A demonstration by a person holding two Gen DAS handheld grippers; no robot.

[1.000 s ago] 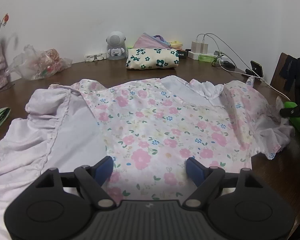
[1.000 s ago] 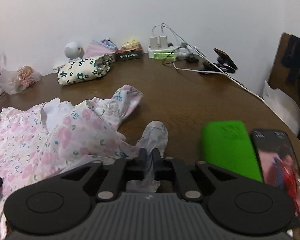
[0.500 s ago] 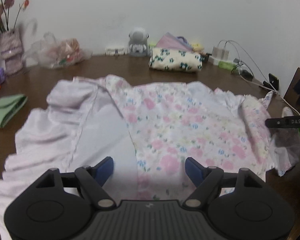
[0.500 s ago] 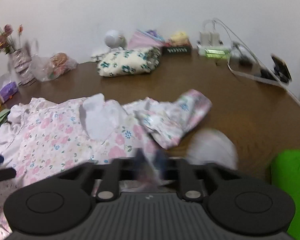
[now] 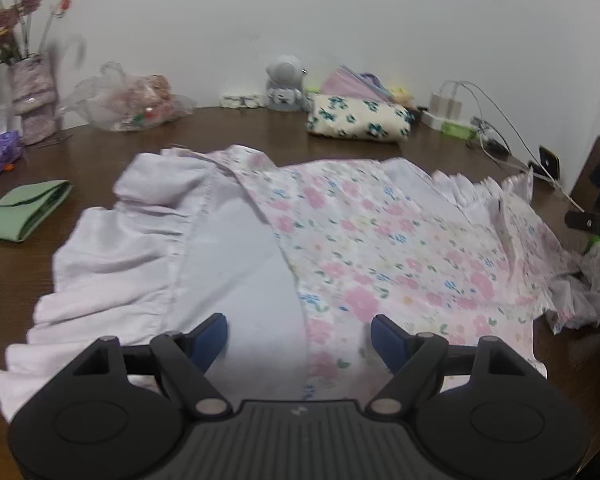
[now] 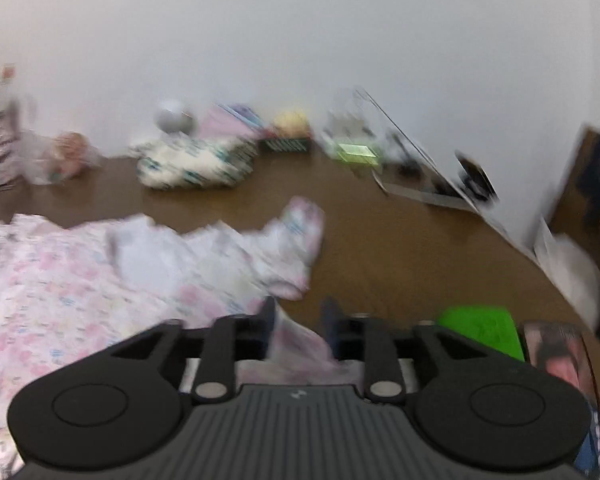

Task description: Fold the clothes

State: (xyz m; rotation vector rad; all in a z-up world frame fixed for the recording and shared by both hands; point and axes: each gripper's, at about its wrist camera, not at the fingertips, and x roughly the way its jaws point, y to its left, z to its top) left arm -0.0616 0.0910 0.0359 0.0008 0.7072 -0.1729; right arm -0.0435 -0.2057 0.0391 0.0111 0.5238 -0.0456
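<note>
Left gripper (image 5: 298, 336) jaws spread wide, holding nothing; blue fingertips (image 5: 210, 336) hover just over the near hem of the floral garment (image 5: 340, 248). Garment lies spread across the brown table (image 5: 228, 130), filling the middle of my left view: plain white ruffled panel toward 9 o'clock, pink-and-blue flower print from centre toward 3 o'clock, crumpled sleeve end at 3 o'clock. Right gripper (image 6: 298, 320) is partly open, a modest gap between the fingers; a fold of the same garment (image 6: 296, 344) lies in that gap, but the right view is blurred and I cannot tell whether the fingers press it or merely straddle it. In that view the garment runs off toward 9 o'clock, with a sleeve (image 6: 296, 248) bunched at 12 o'clock just beyond my fingers. Containers: vase (image 5: 32, 100) at 10 o'clock in the left view, holding red and pink flowers (image 5: 16, 28); clear plastic bag (image 5: 132, 102) beside it at 11 o'clock with pinkish contents I cannot identify. Folded dark-flowered cloth bundle (image 5: 358, 122) at 1 o'clock near the wall, small white robot figure (image 5: 284, 82) just left of it. Folded green cloth (image 5: 24, 210) at 9 o'clock, apart from the garment. Bright green object (image 6: 484, 332) at 3 o'clock in the right view, touching or just beside a phone (image 6: 560, 356).
</note>
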